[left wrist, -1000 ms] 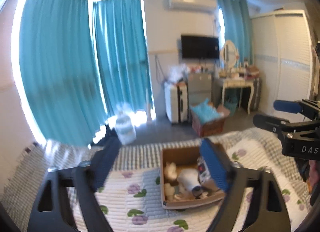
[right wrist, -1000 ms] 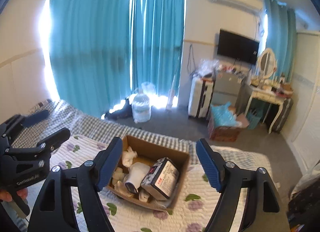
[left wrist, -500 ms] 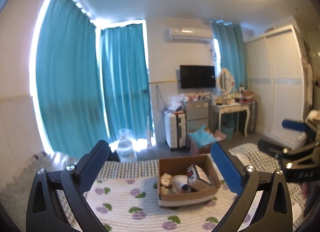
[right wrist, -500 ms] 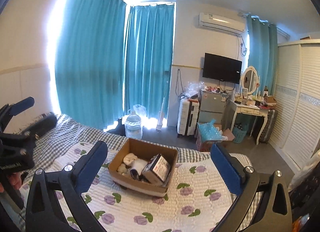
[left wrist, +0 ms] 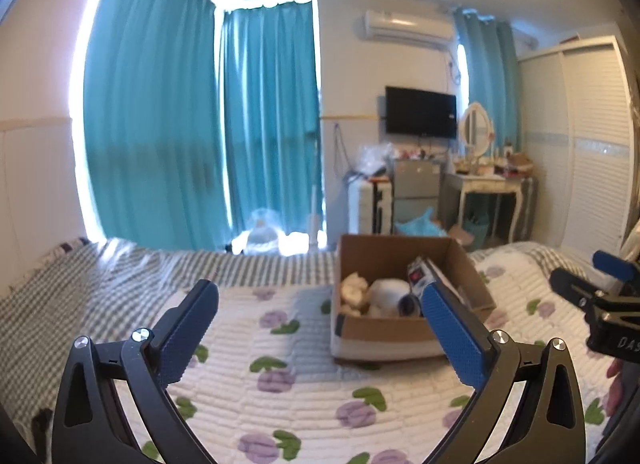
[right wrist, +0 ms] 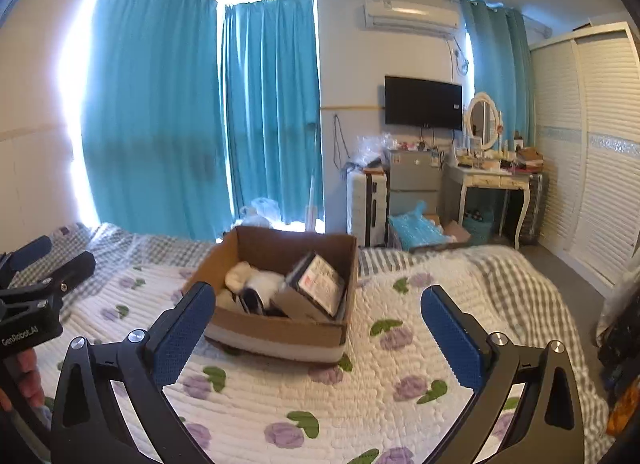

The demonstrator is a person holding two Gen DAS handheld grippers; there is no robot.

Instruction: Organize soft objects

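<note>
An open cardboard box (left wrist: 400,334) (right wrist: 276,330) stands on the bed's flowered quilt (left wrist: 280,364) (right wrist: 360,384). Inside lie white and cream soft items (left wrist: 384,296) (right wrist: 244,278) and a printed packet (right wrist: 320,284) leaning on the right wall. My left gripper (left wrist: 320,332) is open and empty, above the quilt, left of and in front of the box. My right gripper (right wrist: 318,334) is open and empty, just in front of the box. Each gripper shows at the edge of the other's view: the right one (left wrist: 600,304), the left one (right wrist: 32,292).
A grey checked blanket (left wrist: 100,276) covers the far side of the bed. Beyond it are teal curtains (right wrist: 180,124), a water jug (left wrist: 262,232), a white suitcase (right wrist: 368,208), a dressing table (right wrist: 492,184) and a wardrobe (right wrist: 592,164).
Both views tilted up from the box and then dipped back a little. The box now sits closer than half a second ago. Both grippers stayed open and empty.
</note>
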